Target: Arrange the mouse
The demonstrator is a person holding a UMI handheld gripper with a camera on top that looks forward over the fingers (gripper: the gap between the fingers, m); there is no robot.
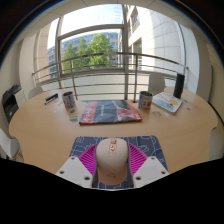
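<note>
**Mouse held over the mat at the near edge of the table**

Gripping a rounded beige computer mouse (112, 161), the hand-held two-finger gripper (112, 160) has its light-coloured fingers closed in on the mouse's flanks — the magenta pads (90, 158) press against it on both sides, with no gap visible at either one. The mouse lies lengthwise along the fingers, its top face up toward the camera, with a faint seam running down its middle.

Beneath the mouse and fingers lies a dark grey patterned mouse mat (112, 141), whose far edge shows just ahead of the fingertips; whether the mouse rests on the mat or is lifted slightly above it cannot be told from this view.

Beyond the mat spreads a pale wooden table (40, 125). Near its middle lies a flat red and blue printed booklet or magazine (108, 110). Just beside it stands a small dark cup (146, 99), and further to that side a blue-and-white flat item (168, 102) — possibly a book or box. On the opposite side stands a small upright packet or can (68, 100), with a dark object (51, 98) near it.

Behind the table runs a metal railing (100, 70) before a large window, with green trees (85, 50) and a pale building (150, 40) outside.
</note>
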